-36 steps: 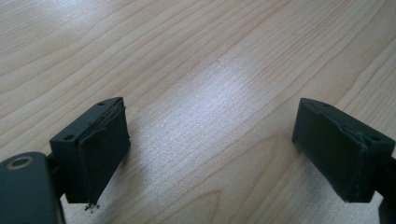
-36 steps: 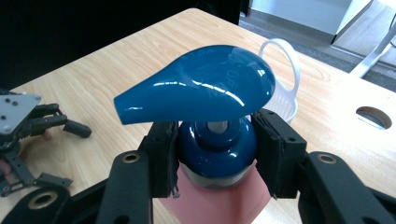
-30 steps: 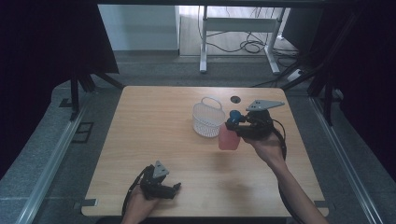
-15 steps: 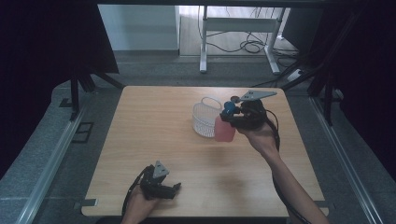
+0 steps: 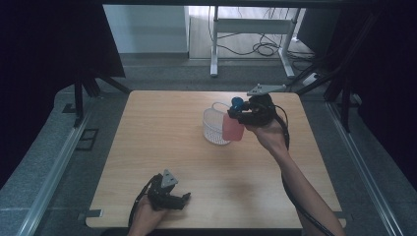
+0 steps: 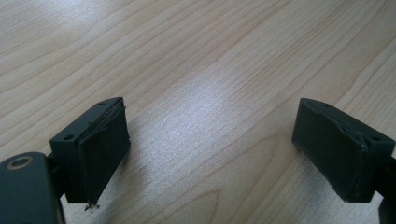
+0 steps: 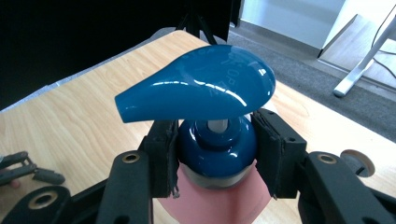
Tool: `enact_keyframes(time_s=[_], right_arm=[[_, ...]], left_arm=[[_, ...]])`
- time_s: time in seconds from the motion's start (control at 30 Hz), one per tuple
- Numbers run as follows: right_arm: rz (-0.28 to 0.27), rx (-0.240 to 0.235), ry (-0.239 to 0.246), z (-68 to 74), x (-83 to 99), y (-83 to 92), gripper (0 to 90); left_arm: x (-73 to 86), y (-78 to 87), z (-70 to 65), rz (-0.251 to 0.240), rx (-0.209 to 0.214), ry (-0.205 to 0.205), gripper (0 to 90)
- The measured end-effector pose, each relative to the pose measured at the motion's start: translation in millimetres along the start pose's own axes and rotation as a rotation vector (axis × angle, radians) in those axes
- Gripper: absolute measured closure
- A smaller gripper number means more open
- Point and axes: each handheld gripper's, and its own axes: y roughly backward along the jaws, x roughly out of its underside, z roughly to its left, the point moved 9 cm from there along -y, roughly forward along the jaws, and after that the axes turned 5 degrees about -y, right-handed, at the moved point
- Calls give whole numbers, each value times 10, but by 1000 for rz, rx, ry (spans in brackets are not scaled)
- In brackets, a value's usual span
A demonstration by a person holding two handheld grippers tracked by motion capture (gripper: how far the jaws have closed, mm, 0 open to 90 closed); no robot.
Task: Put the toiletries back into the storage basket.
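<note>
I see one pink pump bottle (image 5: 233, 127) with a blue pump head (image 7: 201, 88), lifted off the table (image 5: 162, 132) beside the one white mesh basket (image 5: 214, 127), on its right. My right gripper (image 5: 242, 116) clamps the bottle's blue collar. My left gripper (image 5: 172, 198) rests at the near table edge, jaws wide and empty. Bare wood lies open between them.
</note>
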Motion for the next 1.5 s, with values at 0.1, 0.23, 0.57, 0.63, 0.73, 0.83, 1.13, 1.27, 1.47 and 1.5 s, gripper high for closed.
enact_keyframes(time_s=[0.1, 0.23, 0.57, 0.63, 0.73, 0.83, 1.13, 1.27, 1.47, 1.5], right_arm=[[-3, 5, 3, -9, -55, -28, 528], [-5, 8, 8, -9, -100, -66, 528], [-3, 32, 22, -53, -232, -246, 528], [-5, 36, 18, -71, -258, -295, 528], [-10, 39, 14, -91, -273, -341, 528], [-12, 44, 11, -118, -277, -386, 528], [-8, 53, 2, -170, -265, -520, 528], [-4, 57, 1, -198, -239, -586, 528], [9, 69, 3, -234, -156, -683, 528], [9, 69, 3, -234, -156, -683, 528]], left_arm=[[-1, -1, -1, -2, 0, 1, 105], [-1, 0, -2, -1, 0, 2, 105], [-2, -2, -1, -3, 0, 2, 104], [-2, -2, -2, -3, 1, 2, 104], [-2, -2, -2, -3, 1, 2, 104], [-3, -2, -3, -4, 1, 2, 104], [-3, -2, -2, -4, 0, 1, 104], [-2, -1, 0, -3, 0, -1, 104], [-1, -1, 0, -1, 0, -1, 104], [-1, -1, 0, -1, 0, -1, 104]])
